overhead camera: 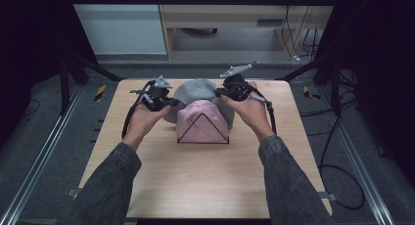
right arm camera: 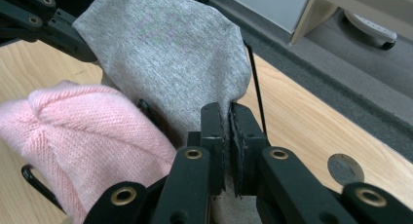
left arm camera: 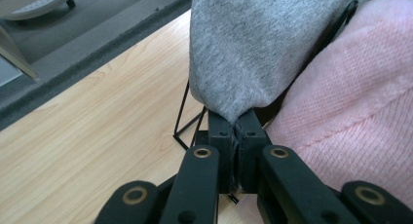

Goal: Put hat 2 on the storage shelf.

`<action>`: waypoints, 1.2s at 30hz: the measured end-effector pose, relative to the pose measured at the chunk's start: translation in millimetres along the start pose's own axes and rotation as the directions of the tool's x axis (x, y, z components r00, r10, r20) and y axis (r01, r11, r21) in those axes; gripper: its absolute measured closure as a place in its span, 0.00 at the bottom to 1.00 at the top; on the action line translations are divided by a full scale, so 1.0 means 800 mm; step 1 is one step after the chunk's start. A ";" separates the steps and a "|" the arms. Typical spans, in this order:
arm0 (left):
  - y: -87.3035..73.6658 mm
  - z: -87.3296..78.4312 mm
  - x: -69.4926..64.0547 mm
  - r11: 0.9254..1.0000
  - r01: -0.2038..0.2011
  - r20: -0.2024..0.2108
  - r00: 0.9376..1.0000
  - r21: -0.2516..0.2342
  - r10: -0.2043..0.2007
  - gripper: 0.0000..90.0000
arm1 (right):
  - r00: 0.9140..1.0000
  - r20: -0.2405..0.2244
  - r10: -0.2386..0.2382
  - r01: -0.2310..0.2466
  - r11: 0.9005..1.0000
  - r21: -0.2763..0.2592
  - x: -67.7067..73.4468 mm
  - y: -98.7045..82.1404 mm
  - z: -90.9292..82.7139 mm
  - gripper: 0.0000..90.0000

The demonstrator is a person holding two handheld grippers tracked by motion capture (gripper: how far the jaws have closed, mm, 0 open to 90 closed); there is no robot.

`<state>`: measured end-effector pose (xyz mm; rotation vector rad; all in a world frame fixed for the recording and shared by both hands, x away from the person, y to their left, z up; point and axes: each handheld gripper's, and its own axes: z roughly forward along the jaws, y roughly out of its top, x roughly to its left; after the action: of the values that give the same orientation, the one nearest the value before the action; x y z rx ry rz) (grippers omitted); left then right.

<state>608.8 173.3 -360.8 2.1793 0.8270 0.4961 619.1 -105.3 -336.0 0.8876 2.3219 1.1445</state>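
Grey hat (overhead camera: pixel 195 92): stretched between the two grippers near the far edge of the table (overhead camera: pixel 161 186), its lower rim pulled apart at both sides; it sits over the back part of the wire rack.
Wire rack (overhead camera: pixel 203 129): thin black frame standing toward the far middle of the table, its triangular front facing the near edge.
Pink hat (overhead camera: pixel 201 123): already on the front of the rack, touching the grey hat behind it.
Left hand-held gripper (left arm camera: pixel 236 131): clenched on the grey hat's rim.
Right hand-held gripper (right arm camera: pixel 228 121): clenched on the opposite rim.
Done, as I judge it: pink hat placed; grey hat largely over the rack.
Left: pull the grey hat fully down, then let go on both sides.
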 end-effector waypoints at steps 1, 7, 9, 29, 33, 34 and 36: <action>-0.002 0.001 0.000 1.000 0.000 -0.002 1.000 0.004 0.000 0.98 | 1.000 -0.002 -0.002 0.002 1.000 0.001 0.001 -0.001 0.001 0.95; -0.011 0.005 0.000 1.000 -0.001 -0.004 1.000 0.028 0.002 0.98 | 1.000 -0.009 -0.006 0.007 1.000 0.017 0.006 -0.005 0.006 0.95; -0.013 0.006 0.000 1.000 0.005 -0.002 1.000 0.026 -0.005 0.98 | 1.000 -0.014 -0.006 0.006 1.000 0.017 0.007 -0.005 0.007 0.94; -0.023 0.016 -0.006 0.999 0.027 0.017 0.999 0.036 -0.027 0.97 | 1.000 -0.011 0.010 -0.010 0.999 0.042 0.005 -0.018 0.009 0.90; -0.023 0.016 -0.007 0.999 0.027 0.016 0.999 0.035 -0.027 0.96 | 1.000 -0.009 0.013 -0.013 0.999 0.046 0.006 -0.020 0.007 0.86; -0.023 0.016 -0.008 0.999 0.028 0.015 0.999 0.035 -0.029 0.95 | 1.000 -0.008 0.013 -0.013 0.999 0.047 0.006 -0.021 0.006 0.85; -0.022 0.016 -0.008 0.999 0.027 0.013 1.000 0.033 -0.028 0.94 | 1.000 -0.005 0.012 -0.012 0.999 0.046 0.005 -0.022 0.005 0.83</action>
<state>604.1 171.6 -383.1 2.1959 0.8620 0.4563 612.1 -108.2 -352.5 0.9171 2.3586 1.1042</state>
